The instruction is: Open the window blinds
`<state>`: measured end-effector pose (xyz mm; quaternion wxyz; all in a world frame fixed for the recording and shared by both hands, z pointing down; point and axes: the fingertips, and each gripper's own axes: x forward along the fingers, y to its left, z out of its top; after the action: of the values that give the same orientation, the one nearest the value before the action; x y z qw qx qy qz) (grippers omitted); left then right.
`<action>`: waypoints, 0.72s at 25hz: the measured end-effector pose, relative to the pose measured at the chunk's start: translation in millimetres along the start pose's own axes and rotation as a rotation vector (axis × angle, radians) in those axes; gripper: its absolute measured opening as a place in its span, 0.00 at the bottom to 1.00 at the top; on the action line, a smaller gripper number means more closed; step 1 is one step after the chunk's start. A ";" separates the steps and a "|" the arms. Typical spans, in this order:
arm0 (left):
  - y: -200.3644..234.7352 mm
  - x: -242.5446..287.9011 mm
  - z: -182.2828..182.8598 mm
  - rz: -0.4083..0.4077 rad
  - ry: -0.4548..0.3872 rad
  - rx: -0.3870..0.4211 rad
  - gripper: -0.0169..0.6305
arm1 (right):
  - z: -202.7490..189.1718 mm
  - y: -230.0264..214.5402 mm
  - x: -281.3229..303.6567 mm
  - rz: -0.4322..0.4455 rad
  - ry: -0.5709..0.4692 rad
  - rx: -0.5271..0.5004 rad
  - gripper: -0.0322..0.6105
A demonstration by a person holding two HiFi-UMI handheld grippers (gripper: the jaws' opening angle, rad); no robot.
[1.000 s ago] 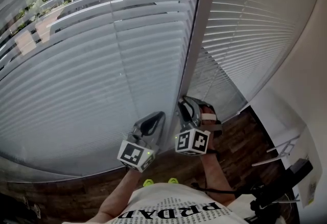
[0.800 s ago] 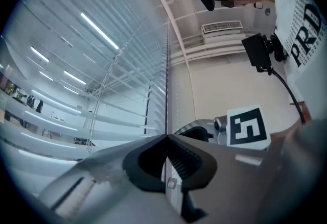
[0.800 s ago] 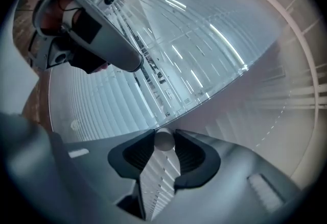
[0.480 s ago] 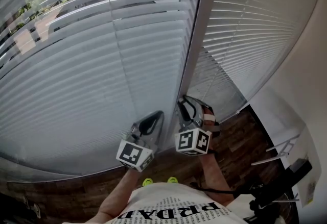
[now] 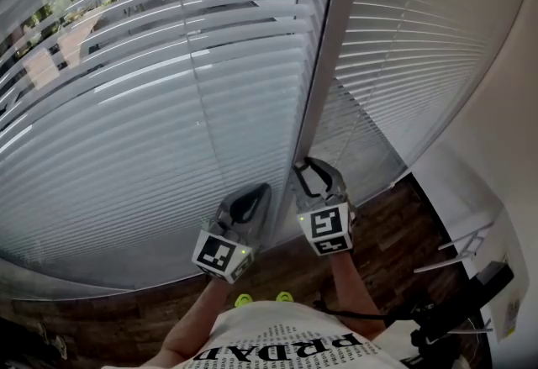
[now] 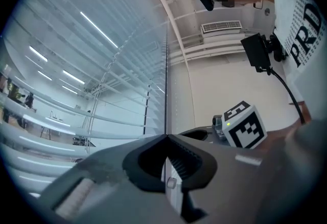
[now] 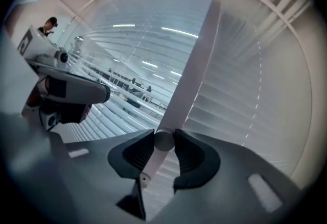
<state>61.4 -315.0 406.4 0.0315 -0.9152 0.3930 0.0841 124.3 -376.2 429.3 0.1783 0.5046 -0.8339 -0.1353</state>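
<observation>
head view: the window blinds (image 5: 151, 123) fill the frame, slats partly tilted, with a pale post (image 5: 329, 39) between two panels. the left claw (image 5: 252, 201) and right claw (image 5: 309, 176) sit low at that post.
left gripper view: left claw clenched, tips meeting, nothing made out between.
right gripper view: right claw grasping a round wand (image 7: 163, 142) before the slats.

Right gripper (image 7: 163, 138) jaws pinched the round wand (image 7: 164, 142), pads touching both sides. Blinds (image 7: 245, 75) and window post (image 7: 193, 65) stood behind.
</observation>
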 end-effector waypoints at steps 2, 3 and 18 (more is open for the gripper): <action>1.3 0.5 2.3 -0.006 0.008 0.017 0.01 | 7.2 -3.8 -1.2 0.008 -0.009 0.053 0.25; 2.0 0.7 2.2 -0.010 0.012 0.030 0.01 | 9.5 -5.3 -1.4 0.012 -0.015 0.081 0.25; -0.6 -1.7 0.2 -0.003 -0.009 -0.021 0.01 | -3.1 -5.6 -1.7 0.008 -0.083 0.362 0.25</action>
<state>60.6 -313.4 406.5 0.0239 -0.9156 0.3907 0.0923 130.9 -377.3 429.5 0.0507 0.5190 -0.8533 -0.0030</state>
